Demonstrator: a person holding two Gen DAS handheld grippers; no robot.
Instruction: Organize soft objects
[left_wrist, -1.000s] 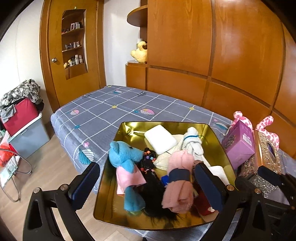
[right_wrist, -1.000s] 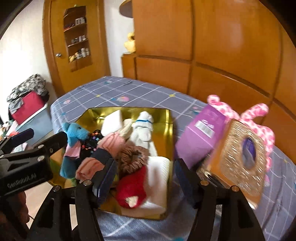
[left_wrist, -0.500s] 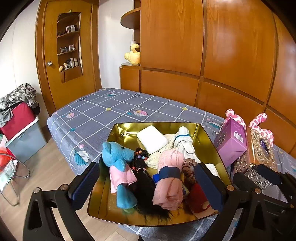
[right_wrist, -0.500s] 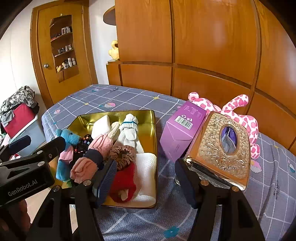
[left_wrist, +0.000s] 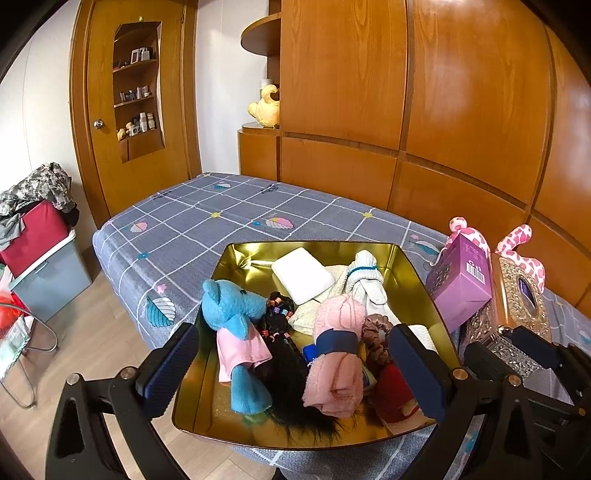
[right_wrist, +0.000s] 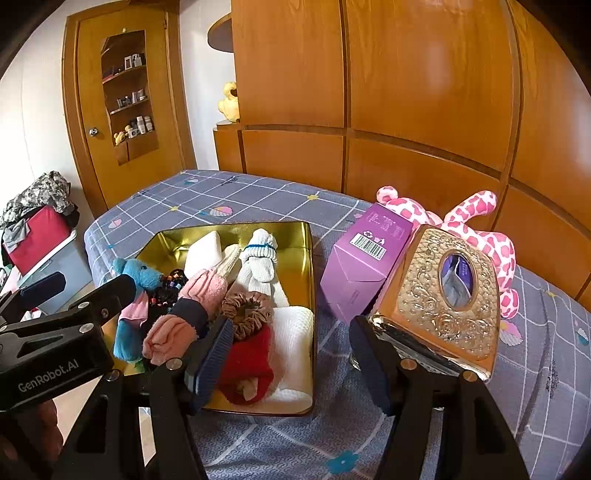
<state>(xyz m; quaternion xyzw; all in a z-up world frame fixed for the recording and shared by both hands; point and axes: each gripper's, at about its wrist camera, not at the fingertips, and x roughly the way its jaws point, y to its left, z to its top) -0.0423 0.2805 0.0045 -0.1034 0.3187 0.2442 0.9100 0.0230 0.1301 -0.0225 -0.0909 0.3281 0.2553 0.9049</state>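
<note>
Both grippers spread and empty, raised in front of a gold tin full of soft things

Bed (left_wrist: 207, 221) beyond both; gold tin (left_wrist: 413, 269) ahead of the left gripper (left_wrist: 295, 365), left of the right gripper (right_wrist: 291, 354). Inside lie a blue bear (left_wrist: 236, 314), pink roll (left_wrist: 336, 354), white socks (right_wrist: 258, 266), brown scrunchie (right_wrist: 247, 310); a pink spotted plush (right_wrist: 480, 236) lies outside, beyond-right. Just filled or awaiting sorting: unclear. Any pinch should take one piece mid-body.

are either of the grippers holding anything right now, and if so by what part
Nothing is held. The left gripper and right gripper are both open with nothing between their fingers, hovering near the gold metal tin of soft items.
</note>
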